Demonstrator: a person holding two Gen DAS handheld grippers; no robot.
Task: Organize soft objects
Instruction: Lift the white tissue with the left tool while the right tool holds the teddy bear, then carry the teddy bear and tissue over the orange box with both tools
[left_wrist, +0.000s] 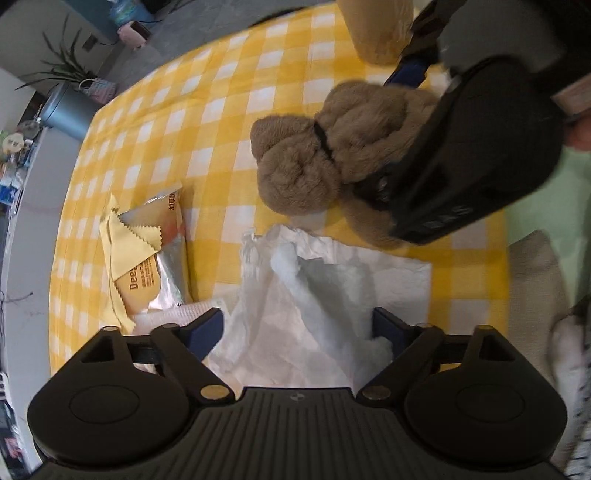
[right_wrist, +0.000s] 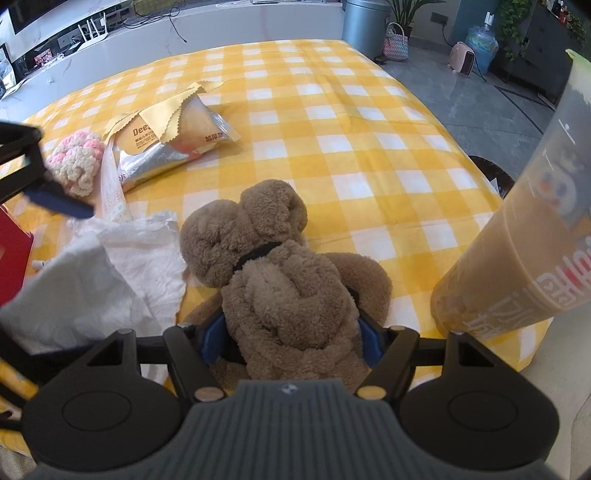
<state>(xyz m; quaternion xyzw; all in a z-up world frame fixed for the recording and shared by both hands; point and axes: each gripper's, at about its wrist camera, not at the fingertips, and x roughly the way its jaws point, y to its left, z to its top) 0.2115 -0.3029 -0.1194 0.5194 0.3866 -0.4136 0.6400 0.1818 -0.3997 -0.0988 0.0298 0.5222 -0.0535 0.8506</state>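
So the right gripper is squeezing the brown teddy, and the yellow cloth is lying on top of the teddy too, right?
Not quite. The right gripper does squeeze the brown teddy, but the yellow cloth lies on top of the snack packet, well away from the teddy. The right wrist view shows this.

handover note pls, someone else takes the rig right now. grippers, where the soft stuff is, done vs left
Left gripper: open wide, holding nothing, pointing down over the white cloth, which lies crumpled on the checked tablecloth.
Right gripper: shut on the brown teddy bear, gripping its body; the bear lies on the tablecloth beside the cloth.
Elsewhere: yellow cloth draped over a snack packet; pink and white knitted piece at the far left; tall drink cup on the right.
Done: nothing looks sorted yet.
Left: place the bear, then gather both cloths and the knitted piece. Mind the cup.
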